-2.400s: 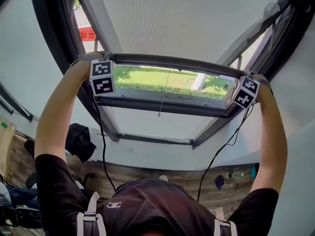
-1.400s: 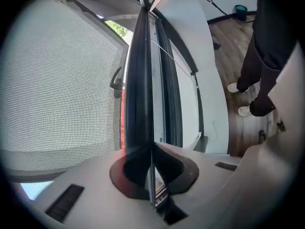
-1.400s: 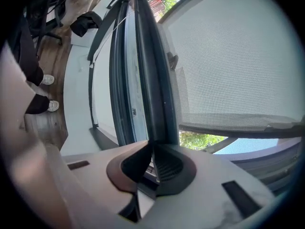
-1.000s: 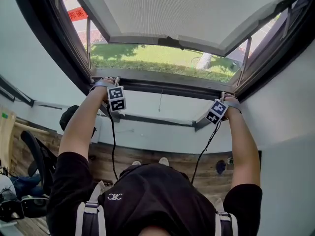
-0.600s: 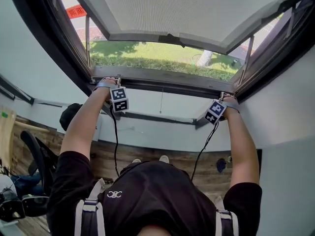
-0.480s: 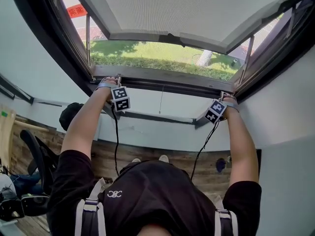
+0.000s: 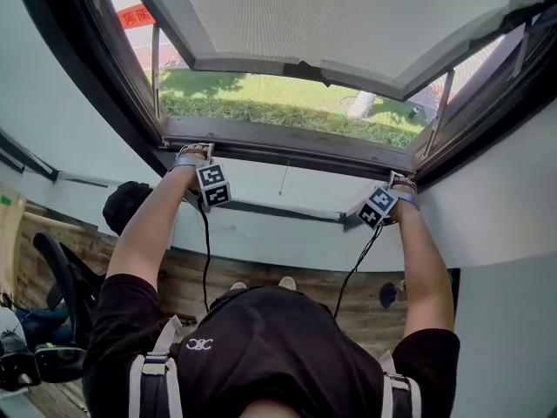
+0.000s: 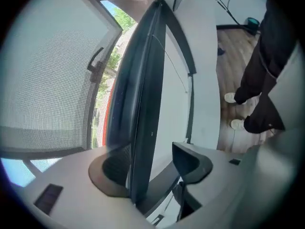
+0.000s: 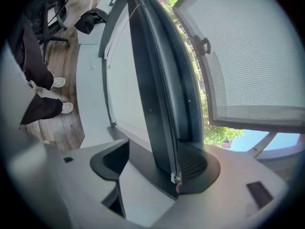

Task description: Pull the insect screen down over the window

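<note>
Two hand-held grippers, one in each hand. The left gripper (image 7: 202, 151) and the right gripper (image 7: 397, 181) both have their jaws wide apart, having just been opening. One dark bottom bar (image 7: 287, 150) runs between each pair, clamped by neither. The left gripper is at the bar's left end and the right at its right end. The bar belongs to the single insect screen (image 7: 287, 103), which is drawn low in the window (image 7: 87, 77), with grass above the bar.

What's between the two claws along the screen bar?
Head view: only bare bar between left claw and right claw, plus a thin cord hanging mid-bar. Both claws have just opened, bar between their jaws.
</note>
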